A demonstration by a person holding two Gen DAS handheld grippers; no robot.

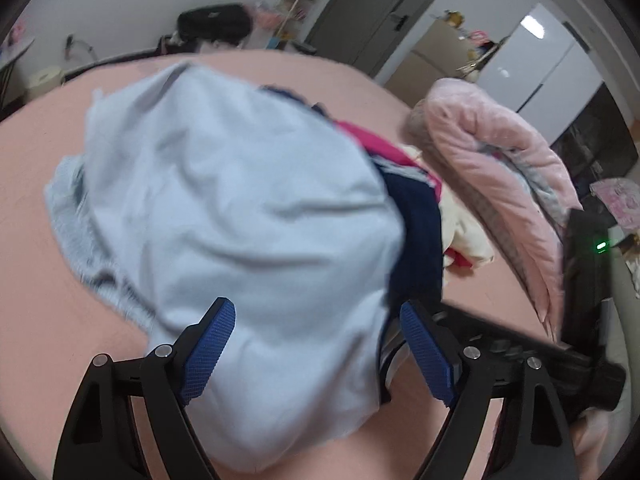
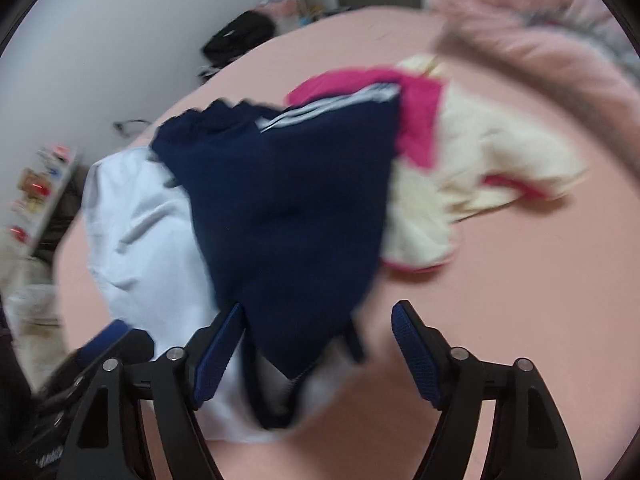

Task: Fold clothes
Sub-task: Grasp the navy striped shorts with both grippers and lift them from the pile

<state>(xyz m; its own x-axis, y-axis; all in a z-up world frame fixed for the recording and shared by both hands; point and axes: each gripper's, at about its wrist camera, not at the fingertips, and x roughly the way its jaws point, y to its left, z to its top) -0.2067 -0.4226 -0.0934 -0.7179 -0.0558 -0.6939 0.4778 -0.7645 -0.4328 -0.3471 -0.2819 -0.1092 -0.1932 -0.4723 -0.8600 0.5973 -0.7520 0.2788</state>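
Pink sheet covers the one bed [image 1: 48, 152], the largest thing in both views, and all the clothes lie on it. One thick pink quilt [image 1: 492, 152] is rolled up along the far right side of the bed, with a grey lining showing at its edge.

I count four garments in one loose pile near the middle of the bed. The biggest is a light blue garment [image 1: 240, 216], crumpled, with a ribbed hem at its left side; in the left wrist view it hides most of the pile. Partly on top of it, to its right, lies a navy garment [image 2: 296, 208] with white stripes along its upper edge. Behind the navy one is a magenta garment [image 2: 420, 120], and touching it on the right is a cream garment [image 2: 492, 152] with a red edge.

No basket or box holds any clothes; I see only shelves and a cupboard far behind, too blurred to tell what is in them.

Two grippers are in view, each with two blue pads. The left gripper [image 1: 316, 352] has its jaws wide apart, one on each side of the near end of the light blue garment, and the pads do not press on it. The right gripper [image 2: 318, 348] also stands apart, over the near tip of the navy garment; its left pad [image 2: 222, 344] is just beside the cloth, but the blur hides any contact.
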